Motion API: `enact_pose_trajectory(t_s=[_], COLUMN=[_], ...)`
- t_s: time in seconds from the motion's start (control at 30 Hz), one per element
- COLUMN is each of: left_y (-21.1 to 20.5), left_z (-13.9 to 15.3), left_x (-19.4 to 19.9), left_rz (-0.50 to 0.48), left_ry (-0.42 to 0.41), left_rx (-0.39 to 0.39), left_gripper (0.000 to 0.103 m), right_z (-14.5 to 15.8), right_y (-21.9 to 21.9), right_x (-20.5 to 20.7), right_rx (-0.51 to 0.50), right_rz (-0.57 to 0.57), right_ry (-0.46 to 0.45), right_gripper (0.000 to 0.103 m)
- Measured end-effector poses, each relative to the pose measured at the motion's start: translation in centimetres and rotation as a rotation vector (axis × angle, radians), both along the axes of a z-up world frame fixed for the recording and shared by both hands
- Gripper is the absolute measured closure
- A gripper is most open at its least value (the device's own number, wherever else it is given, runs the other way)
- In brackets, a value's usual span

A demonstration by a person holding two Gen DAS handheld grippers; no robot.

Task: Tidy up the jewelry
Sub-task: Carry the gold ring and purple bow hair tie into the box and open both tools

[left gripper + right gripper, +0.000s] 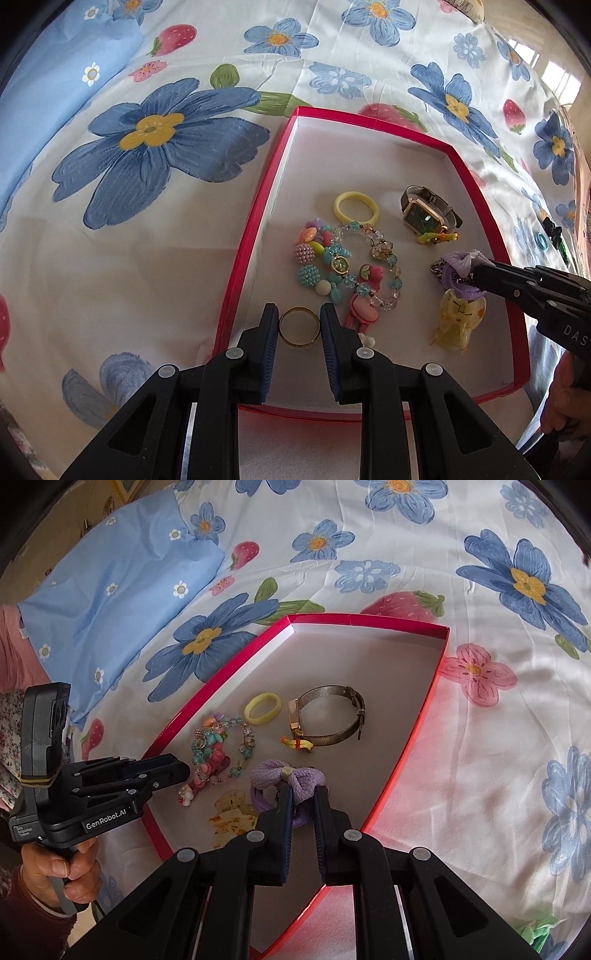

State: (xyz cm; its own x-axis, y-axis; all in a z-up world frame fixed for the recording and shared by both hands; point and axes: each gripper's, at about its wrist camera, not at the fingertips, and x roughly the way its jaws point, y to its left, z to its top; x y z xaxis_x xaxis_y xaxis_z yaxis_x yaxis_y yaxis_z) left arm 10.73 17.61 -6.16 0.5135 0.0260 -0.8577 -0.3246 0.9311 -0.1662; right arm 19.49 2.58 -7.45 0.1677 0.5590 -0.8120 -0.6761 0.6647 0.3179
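Inside the red box, my left gripper has its 2 fingers parted, straddling the gold ring without touching. My right gripper is closed on the purple bow tie by the near-right wall. Far end of the box floor is bare.

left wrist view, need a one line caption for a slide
Left gripper brackets a gold ring inside the red box while the right gripper holds a purple bow hair tie.
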Motion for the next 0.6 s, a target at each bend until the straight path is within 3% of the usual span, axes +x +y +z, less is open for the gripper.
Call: enact_pose_trajectory(t_s=[0.6], left_y=[-0.10], left_z=[-0.06], left_x=[-0.06], left_rz=[0.000], left_ry=[-0.002], left_rx=[0.004], left_gripper=[0.079], right_z=[0.25], right_y=[0.61], right_x=[-0.43], right_rx=[-0.018], right_rz=[0.019], right_ry=[-0.015], right_gripper=[0.081])
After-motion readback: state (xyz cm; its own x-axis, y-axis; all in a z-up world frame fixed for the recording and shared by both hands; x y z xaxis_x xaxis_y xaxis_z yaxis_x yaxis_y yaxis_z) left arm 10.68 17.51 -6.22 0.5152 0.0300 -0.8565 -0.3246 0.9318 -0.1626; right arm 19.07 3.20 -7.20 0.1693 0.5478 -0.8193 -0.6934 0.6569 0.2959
